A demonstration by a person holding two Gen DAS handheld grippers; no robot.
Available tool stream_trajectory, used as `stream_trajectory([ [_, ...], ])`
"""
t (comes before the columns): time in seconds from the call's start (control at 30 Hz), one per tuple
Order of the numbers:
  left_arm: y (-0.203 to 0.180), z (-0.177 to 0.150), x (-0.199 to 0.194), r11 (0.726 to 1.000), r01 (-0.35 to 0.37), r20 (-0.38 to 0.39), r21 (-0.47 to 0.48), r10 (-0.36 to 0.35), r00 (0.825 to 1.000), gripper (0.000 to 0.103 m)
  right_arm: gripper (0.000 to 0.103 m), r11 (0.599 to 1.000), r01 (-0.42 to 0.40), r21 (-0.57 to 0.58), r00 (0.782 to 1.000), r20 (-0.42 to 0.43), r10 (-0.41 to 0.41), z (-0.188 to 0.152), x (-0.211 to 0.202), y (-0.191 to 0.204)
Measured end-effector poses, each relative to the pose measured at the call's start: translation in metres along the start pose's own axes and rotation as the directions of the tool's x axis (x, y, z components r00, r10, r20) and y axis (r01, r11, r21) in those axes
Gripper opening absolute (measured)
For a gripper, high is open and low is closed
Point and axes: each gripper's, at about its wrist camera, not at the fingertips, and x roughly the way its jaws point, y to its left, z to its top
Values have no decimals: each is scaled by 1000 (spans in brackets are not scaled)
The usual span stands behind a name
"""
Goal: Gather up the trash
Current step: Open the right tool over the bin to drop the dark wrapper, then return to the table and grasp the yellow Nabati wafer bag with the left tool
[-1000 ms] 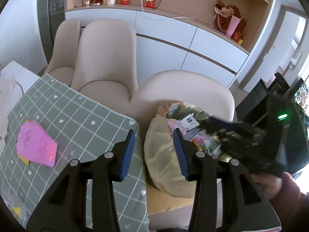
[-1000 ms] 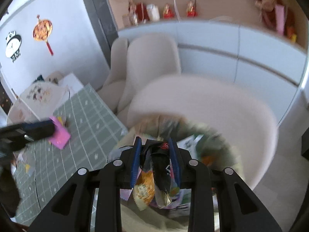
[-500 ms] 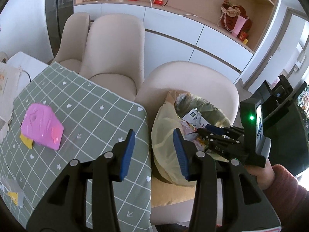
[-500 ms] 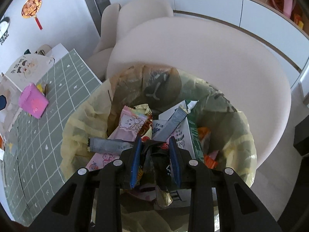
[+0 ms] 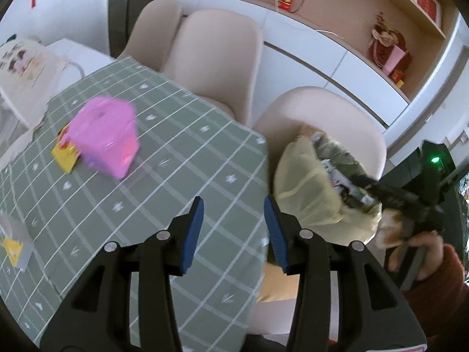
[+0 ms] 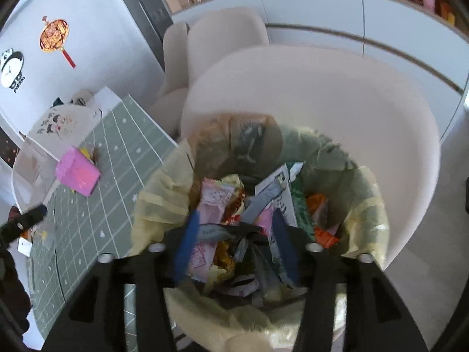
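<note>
Over the yellow-lined round trash bin (image 6: 369, 214), which sits on the seat of one cream shell chair (image 6: 366, 102), the right tongs (image 6: 234, 234) hover with their two blue-padded fingers (image 6: 187, 240) spread wide apart and nothing pinched between them. Half a second ago those fingers were close together on a dark crumpled wrapper (image 6: 249, 252); now that wrapper lies loose on the heap of litter inside the bin, between and just under the fingers, among a pink packet (image 6: 209, 202), a grey sachet (image 6: 263, 202) and an orange packet (image 6: 322, 234).

Left of the bin, the left tongs (image 5: 233, 228) hang above the edge of the green checked worktop (image 5: 164, 182), also wide open and holding nothing. They have swung toward the worktop since the earlier frame, so more of the cloth shows. On that worktop, well to the left of the bin, lies one pink house-shaped box (image 5: 105, 138), blurred, touching one yellow scrap (image 5: 64, 157); a second yellow scrap (image 5: 13, 249) on a clear wrapper lies near the cloth's left edge. Two more cream chairs (image 5: 217, 64) stand behind the worktop, making three in all.

From the left view the right tongs (image 5: 360, 182) reach into the bin's mouth, gripped by one hand (image 5: 422, 252) in a red sleeve.
</note>
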Motion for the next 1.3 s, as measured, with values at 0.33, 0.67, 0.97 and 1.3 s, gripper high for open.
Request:
stream_trajectory([
  [0.33, 115, -20, -28, 998, -65, 18, -27, 66, 998, 42, 52, 998, 37, -52, 984, 178, -27, -3, -65, 64],
  [0.67, 176, 22, -65, 993, -3, 108, 121, -10, 994, 42, 52, 983, -52, -174, 987, 143, 78, -20, -59, 180],
  [0.97, 244, 71, -79, 984, -34, 194, 176, 0, 981, 43, 52, 967, -17, -254, 999, 34, 27, -45, -10, 247],
  [1.3, 299, 101, 2, 982, -12, -19, 187, 16, 1000, 43, 52, 951, 16, -308, 1000, -18, -23, -52, 26, 261],
])
